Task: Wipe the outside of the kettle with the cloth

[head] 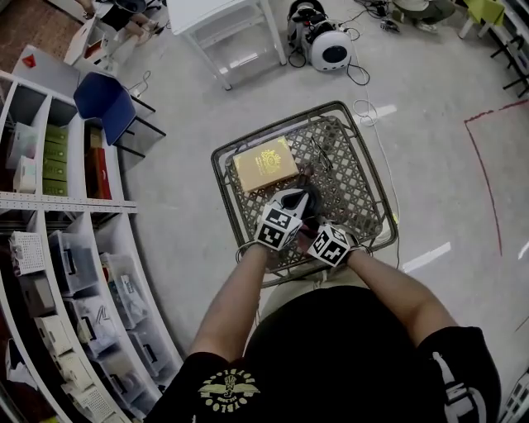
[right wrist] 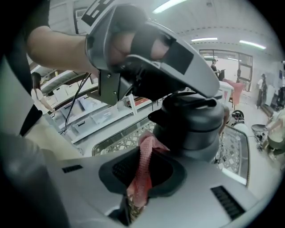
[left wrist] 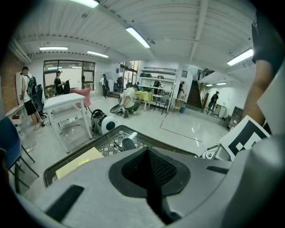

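A dark grey kettle (head: 307,202) (right wrist: 200,124) stands on a wire lattice table (head: 364,178). My left gripper (head: 296,201) (right wrist: 187,93) comes down on the kettle's top handle (right wrist: 196,101) and looks shut on it. In the left gripper view its pads (left wrist: 149,173) meet in a line and the kettle is hidden under them. Just to the kettle's near side, my right gripper (head: 314,230) (right wrist: 142,176) is shut on a pink cloth (right wrist: 144,153). The free end of the cloth reaches up against the kettle's lower side.
A yellow box (head: 264,163) (left wrist: 78,162) lies on the table's far left part. White shelves with bins (head: 50,248) line the left. A blue chair (head: 103,103), a white table (head: 223,25) and a round white device (head: 331,49) stand farther off. People (left wrist: 129,98) stand in the background.
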